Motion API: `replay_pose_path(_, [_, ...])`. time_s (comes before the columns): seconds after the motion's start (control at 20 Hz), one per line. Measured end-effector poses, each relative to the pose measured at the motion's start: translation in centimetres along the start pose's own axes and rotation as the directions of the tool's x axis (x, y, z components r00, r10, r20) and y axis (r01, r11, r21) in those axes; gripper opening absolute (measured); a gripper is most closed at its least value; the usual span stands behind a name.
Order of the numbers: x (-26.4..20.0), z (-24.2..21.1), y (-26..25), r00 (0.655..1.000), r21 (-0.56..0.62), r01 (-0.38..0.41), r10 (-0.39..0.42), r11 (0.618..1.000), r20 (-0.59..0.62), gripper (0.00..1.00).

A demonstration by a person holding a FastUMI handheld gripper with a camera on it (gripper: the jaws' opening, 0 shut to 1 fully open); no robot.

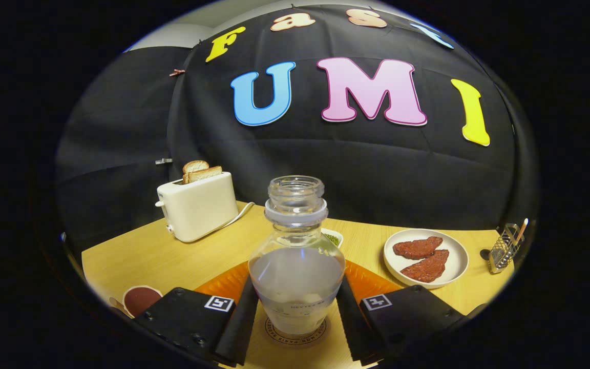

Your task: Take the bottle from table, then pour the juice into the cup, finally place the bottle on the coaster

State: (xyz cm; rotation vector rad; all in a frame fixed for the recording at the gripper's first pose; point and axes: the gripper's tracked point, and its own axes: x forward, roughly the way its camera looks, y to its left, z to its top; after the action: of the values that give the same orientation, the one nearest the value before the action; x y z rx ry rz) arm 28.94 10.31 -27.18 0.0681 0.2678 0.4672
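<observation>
Clear bottle (296, 256), white toaster (197, 206), black gripper (297, 312) (orange mat (372, 279) beneath).

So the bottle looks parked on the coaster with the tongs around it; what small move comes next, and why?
Probably open the tongs and back straight off. The uncapped bottle stands upright on the round coaster, both fingers against its sides, so the placing seems done. The orange mat lies just beyond.

I see the bottle (296, 256) standing on the coaster (295, 328) on the table (182, 256), between my tongs (295, 312), whose fingers flank it. Behind the bottle lie a mat (226, 282) and small dish (334, 238). Left-behind the bottle stands the toaster (197, 205), holding bread (200, 171); right of the bottle, a plate (459, 261); left of it, a cup (140, 300).
</observation>
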Motion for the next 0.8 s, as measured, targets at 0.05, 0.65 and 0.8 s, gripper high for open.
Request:
replay_pose_path(0.05, [0.1,-0.2,0.0,1.0,0.001,-0.001,0.001,1.0,0.002,0.75])
replay_pose_path(0.65, [0.5,-1.2,0.6,1.0,-0.042,-0.01,0.009,0.999,-0.024,0.8])
replay_pose_path(0.8, [0.4,-1.2,0.3,0.999,-0.045,-0.004,0.002,0.999,-0.035,0.92])
